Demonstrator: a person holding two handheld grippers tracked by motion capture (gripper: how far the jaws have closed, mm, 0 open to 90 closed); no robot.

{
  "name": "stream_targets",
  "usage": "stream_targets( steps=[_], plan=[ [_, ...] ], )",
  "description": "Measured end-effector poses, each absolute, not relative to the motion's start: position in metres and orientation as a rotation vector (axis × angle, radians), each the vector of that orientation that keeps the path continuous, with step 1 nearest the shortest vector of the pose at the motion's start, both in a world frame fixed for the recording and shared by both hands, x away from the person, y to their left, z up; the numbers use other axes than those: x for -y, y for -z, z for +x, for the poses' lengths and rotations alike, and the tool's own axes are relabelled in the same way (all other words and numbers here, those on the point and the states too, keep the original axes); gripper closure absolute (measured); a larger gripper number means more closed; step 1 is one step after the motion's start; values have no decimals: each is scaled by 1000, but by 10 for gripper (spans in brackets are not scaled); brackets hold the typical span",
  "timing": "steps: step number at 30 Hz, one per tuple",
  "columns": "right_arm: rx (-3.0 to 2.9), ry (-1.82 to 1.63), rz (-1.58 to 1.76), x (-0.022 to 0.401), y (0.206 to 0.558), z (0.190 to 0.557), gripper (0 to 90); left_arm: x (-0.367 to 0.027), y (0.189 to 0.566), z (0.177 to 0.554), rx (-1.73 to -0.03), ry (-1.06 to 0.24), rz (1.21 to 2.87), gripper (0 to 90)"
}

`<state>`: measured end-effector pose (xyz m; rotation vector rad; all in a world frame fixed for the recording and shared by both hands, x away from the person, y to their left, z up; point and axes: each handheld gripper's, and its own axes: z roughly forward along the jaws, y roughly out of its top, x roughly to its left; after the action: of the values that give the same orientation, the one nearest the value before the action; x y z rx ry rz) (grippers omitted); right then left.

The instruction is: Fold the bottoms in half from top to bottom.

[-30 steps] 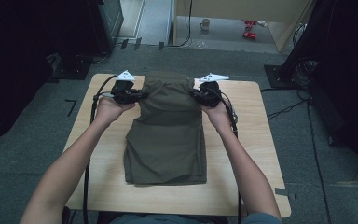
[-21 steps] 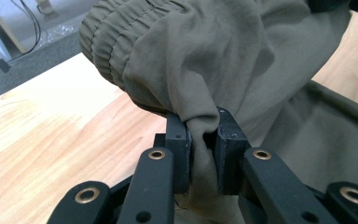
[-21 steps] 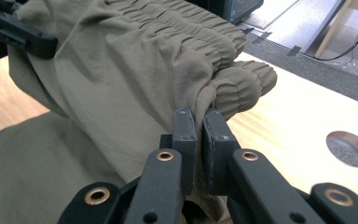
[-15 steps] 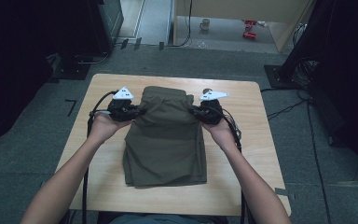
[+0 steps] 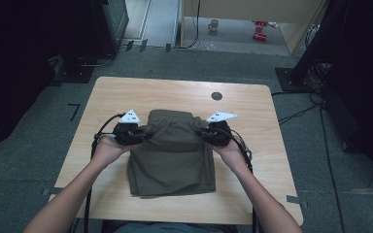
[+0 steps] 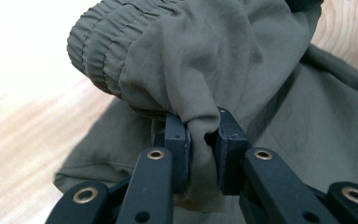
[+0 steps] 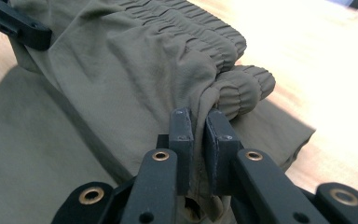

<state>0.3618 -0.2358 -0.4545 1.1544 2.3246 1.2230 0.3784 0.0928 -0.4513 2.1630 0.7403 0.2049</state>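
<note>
Both hand-held grippers, left (image 5: 143,136) and right (image 5: 203,134), have carried the trousers' (image 5: 175,155) elastic waistband toward the near hem, away from the desk's (image 5: 252,107) far edge. Each stays clamped on waistband cloth, the right jaws easing slightly. The fold looks nearly laid.

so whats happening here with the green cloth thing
A person is folding an olive-green garment, likely trousers with elastic cuffs, on a wooden table. The left gripper and the right gripper each pinch a bunch of fabric at opposite side edges of the upper layer, jaws clamped on the cloth. That gathered end is being carried over the lower part of the garment, which lies flat on the table. The fold is mid-way, not yet laid down.
</note>
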Motion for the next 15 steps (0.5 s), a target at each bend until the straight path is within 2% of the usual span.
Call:
stream_targets(
  steps=[15],
  plan=[
    [-2432, -1138, 1202, 231, 483, 354, 803, -93, 481, 372, -787, -98, 2217, 778]
  ],
)
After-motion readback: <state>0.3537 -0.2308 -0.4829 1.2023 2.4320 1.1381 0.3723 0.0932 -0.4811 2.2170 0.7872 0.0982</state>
